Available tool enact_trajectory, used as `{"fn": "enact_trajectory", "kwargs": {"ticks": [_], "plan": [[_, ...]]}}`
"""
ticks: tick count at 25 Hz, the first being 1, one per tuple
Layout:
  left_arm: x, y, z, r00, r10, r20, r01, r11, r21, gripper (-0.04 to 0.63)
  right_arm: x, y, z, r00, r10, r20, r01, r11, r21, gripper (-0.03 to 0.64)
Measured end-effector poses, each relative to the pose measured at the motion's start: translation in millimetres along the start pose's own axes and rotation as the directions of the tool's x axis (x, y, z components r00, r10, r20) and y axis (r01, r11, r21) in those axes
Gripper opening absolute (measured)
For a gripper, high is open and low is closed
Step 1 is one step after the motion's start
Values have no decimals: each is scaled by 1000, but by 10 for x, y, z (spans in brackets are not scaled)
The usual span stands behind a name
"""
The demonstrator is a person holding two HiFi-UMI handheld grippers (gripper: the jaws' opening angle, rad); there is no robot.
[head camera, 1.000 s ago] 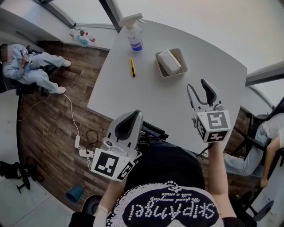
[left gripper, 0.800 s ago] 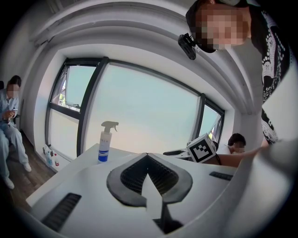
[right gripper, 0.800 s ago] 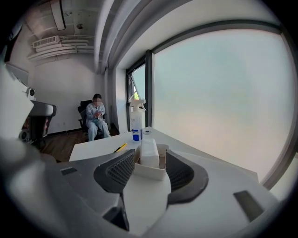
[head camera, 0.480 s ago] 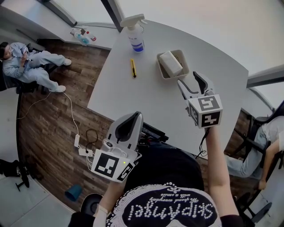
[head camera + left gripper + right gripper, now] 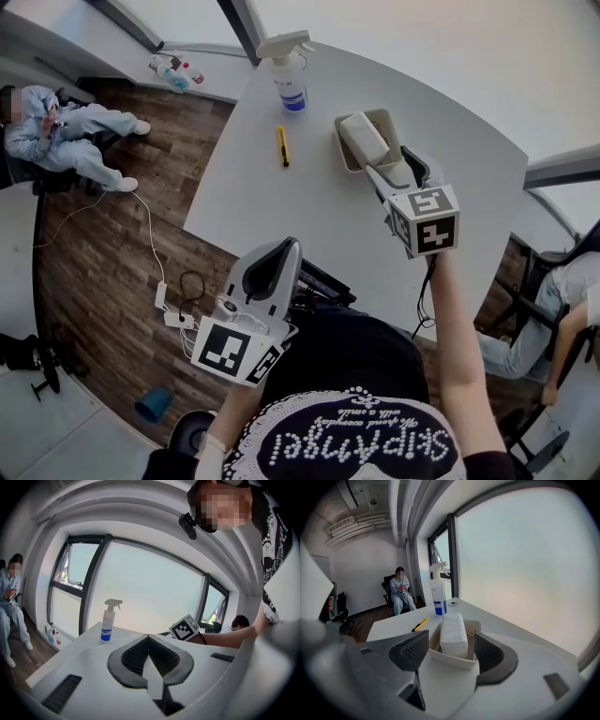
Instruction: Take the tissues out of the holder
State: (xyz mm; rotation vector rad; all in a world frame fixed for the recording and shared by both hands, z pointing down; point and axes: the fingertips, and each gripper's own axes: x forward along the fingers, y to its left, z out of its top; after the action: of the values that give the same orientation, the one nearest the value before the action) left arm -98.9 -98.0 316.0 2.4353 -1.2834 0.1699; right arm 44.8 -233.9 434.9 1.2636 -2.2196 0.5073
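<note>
The right tool (image 5: 394,169) hangs over the white table (image 5: 281,211) at the near end of the cream, open-topped rectangular holder (image 5: 343,148). It tilts down toward the holder, and its jaws have just been opening. They now stand wide apart and grip nothing. In the right gripper view they frame the holder (image 5: 454,662) and the white block of tissues (image 5: 453,634), but the pads touch neither. The wide gape appears meant to straddle the block.

The tissues (image 5: 363,138) still sit in the holder, leaning along it and rising above its rim, so there is something to take hold of. The holder's side walls stand in the way: the pads would need to meet the block above the rim, or the holder may come up too.

The left tool (image 5: 272,262) waits off the table's near edge, by the person's body, with its jaws together and nothing in them (image 5: 149,656).

A white spray bottle with a blue label (image 5: 287,70) and a yellow utility knife (image 5: 280,143) lie well apart from the holder and do not block the way.
</note>
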Motion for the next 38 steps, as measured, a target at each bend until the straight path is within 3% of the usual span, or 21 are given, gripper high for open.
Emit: {"fn": "enact_trajectory", "kwargs": {"ticks": [19,38], "plan": [[15,98,-19,999,32,-15,-33,999,-15,2,427,-74,-143,985,68,-159,-65,998,24,311],[39,202,-41,999,39,-25,-40,999,-29,2,660,-109,-231,973,84,-215,-71,995,68,311]]}}
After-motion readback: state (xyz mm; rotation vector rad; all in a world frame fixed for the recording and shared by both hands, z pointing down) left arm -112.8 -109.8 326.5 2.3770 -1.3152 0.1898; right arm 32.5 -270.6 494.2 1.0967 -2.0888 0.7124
